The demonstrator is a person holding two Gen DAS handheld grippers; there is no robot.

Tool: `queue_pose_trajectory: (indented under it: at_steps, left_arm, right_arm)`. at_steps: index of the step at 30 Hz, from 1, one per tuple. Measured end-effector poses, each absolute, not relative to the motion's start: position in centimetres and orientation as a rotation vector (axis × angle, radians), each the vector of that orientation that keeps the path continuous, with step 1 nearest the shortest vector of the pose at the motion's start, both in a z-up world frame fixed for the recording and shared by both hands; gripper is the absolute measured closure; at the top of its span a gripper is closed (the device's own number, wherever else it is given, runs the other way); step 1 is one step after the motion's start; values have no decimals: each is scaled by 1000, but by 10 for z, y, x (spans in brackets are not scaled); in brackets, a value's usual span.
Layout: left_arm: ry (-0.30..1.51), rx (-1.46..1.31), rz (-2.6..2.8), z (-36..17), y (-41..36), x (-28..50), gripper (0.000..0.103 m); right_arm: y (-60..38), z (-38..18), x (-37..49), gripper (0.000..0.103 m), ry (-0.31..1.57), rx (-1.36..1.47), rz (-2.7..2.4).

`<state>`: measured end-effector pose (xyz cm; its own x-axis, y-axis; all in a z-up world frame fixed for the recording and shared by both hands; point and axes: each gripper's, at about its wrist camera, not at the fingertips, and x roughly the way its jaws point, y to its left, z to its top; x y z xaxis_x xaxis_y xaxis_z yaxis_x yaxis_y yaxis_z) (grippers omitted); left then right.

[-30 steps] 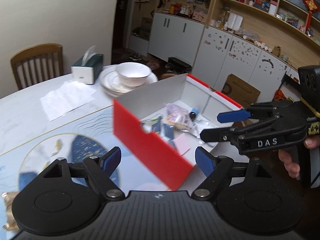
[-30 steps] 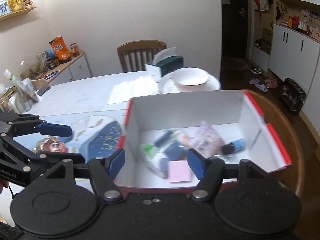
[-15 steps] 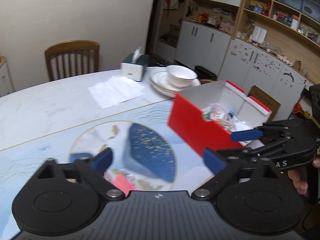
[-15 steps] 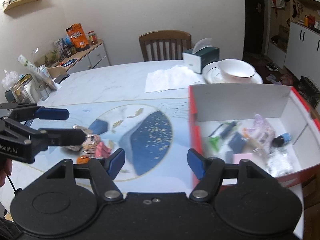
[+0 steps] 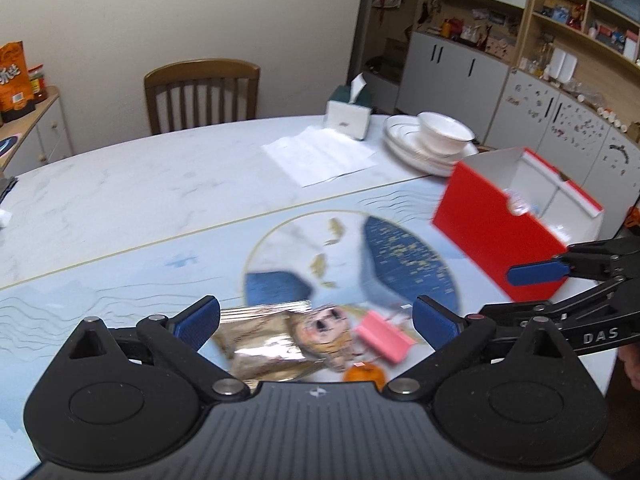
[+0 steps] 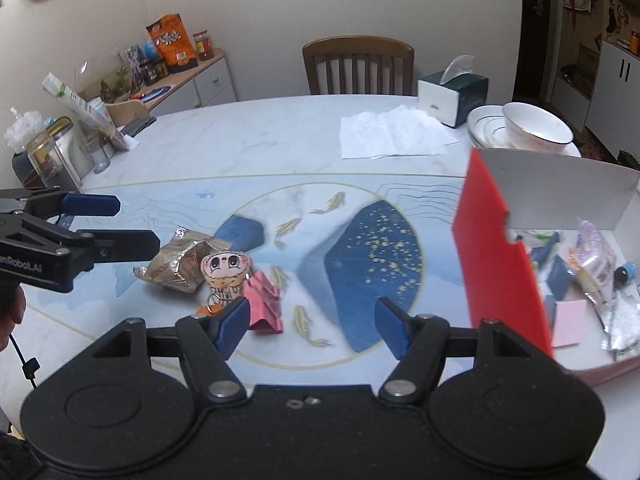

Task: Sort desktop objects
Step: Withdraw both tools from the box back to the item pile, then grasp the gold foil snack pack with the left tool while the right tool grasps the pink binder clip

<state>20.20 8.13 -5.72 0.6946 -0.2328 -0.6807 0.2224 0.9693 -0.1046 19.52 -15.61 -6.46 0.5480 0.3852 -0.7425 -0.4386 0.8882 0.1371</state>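
A silver snack packet (image 6: 178, 261), a cartoon-face keychain (image 6: 225, 270), a pink binder clip (image 6: 262, 304) and a small orange piece (image 5: 365, 373) lie together on the blue mat (image 6: 372, 256). My left gripper (image 5: 316, 320) is open and empty just above them; it also shows in the right wrist view (image 6: 116, 220). My right gripper (image 6: 312, 326) is open and empty over the mat, right of the pile. The red box (image 6: 500, 264) with several sorted items stands at the right.
A tissue box (image 6: 454, 90), white paper (image 6: 392, 136) and stacked plates with a bowl (image 6: 532, 128) sit at the table's far side. A wooden chair (image 6: 358, 64) stands behind. Jars and bags (image 6: 60, 148) crowd the far left corner.
Both grippers have swung left, away from the red box and toward the pile of loose items on the mat. Both stay open and empty.
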Motion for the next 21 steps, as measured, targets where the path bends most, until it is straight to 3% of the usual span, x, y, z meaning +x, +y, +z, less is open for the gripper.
queue_pose_trajectory:
  at_steps: [21]
  left_arm:
    - [906, 40, -208, -110, 103, 238, 0]
  right_arm:
    - [-100, -115, 222, 35, 946, -162, 497]
